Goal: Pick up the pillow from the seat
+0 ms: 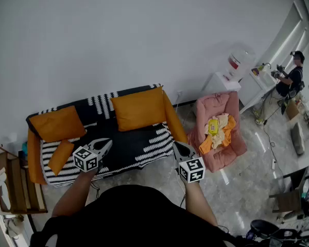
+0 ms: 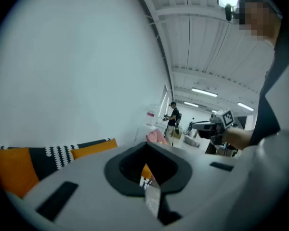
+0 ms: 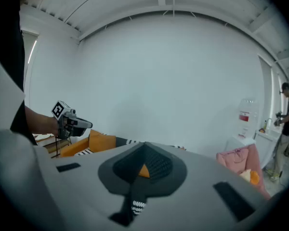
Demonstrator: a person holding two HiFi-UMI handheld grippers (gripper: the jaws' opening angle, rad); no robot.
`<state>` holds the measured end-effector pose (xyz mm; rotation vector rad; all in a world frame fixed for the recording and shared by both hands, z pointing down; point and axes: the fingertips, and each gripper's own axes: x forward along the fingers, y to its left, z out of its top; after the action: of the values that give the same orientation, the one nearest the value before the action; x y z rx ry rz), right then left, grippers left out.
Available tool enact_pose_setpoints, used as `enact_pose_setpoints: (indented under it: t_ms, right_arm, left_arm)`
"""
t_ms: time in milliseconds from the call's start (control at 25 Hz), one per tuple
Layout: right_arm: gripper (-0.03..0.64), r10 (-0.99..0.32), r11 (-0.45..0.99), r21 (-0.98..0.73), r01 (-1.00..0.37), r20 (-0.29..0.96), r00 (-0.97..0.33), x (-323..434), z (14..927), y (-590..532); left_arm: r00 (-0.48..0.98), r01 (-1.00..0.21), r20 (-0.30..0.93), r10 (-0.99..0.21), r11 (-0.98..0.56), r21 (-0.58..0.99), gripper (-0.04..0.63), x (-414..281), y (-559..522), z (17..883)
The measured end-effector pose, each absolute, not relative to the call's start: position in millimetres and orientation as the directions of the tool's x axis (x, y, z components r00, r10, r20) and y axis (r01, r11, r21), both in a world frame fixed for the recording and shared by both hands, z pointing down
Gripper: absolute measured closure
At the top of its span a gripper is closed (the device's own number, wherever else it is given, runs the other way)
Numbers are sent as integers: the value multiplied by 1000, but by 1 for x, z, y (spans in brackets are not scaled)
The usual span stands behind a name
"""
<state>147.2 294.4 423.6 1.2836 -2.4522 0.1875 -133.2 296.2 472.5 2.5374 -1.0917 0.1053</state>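
both grippers hover over the floor just short of the sofa. the left gripper (image 1: 107, 144) and the right gripper (image 1: 178, 147) each have their jaws pressed together, with nothing between them.

ahead, the sofa (image 1: 144, 148), draped in a black-and-white striped cover, carries three orange cushions. a small pillow (image 1: 61, 157) lies on the seat at the left end, a mid-sized cushion (image 1: 56, 123) is propped behind it, and a large cushion (image 1: 139, 108) leans on the backrest. the small pillow looks the likeliest target; it is nearest the left gripper but well apart from it.

the likely pitfalls are these: with three look-alike cushions, the wrong one could be taken. shut jaws driven into soft stuffing would only shove the pillow along the seat. a shallow pinch on a corner could slip free once lifted.

to the right, a pink armchair (image 1: 208, 107) holds a loose heap of yellow and orange cloth (image 1: 219, 130). farther off, a second person (image 1: 291, 81) stands in the background.
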Motion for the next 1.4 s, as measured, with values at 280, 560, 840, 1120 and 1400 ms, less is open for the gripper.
enact_pose_setpoints:
  t_ms: [280, 560, 840, 1120, 1400]
  right_arm:
    - [616, -785, 535, 47, -843, 395, -476, 122, 429, 277]
    - [615, -823, 456, -30, -889, 367, -435, 109, 435, 268]
    - [617, -827, 434, -31, -900, 384, -412, 93, 440, 271]
    - [616, -828, 408, -46, -912, 402, -391, 99, 450, 270]
    - [617, -823, 402, -60, -913, 413, -390, 106, 463, 265]
  left_arm:
    - [720, -684, 163, -675, -649, 333, 588, -178, 277, 469]
    - [771, -628, 137, -621, -708, 324, 588, -192, 266, 466]
    - [828, -552, 125, -547, -755, 353, 588, -198, 260, 466]
    - [836, -542, 141, -530, -758, 362, 588, -201, 253, 475]
    - [839, -537, 155, -522, -749, 388, 588, -194, 255, 488]
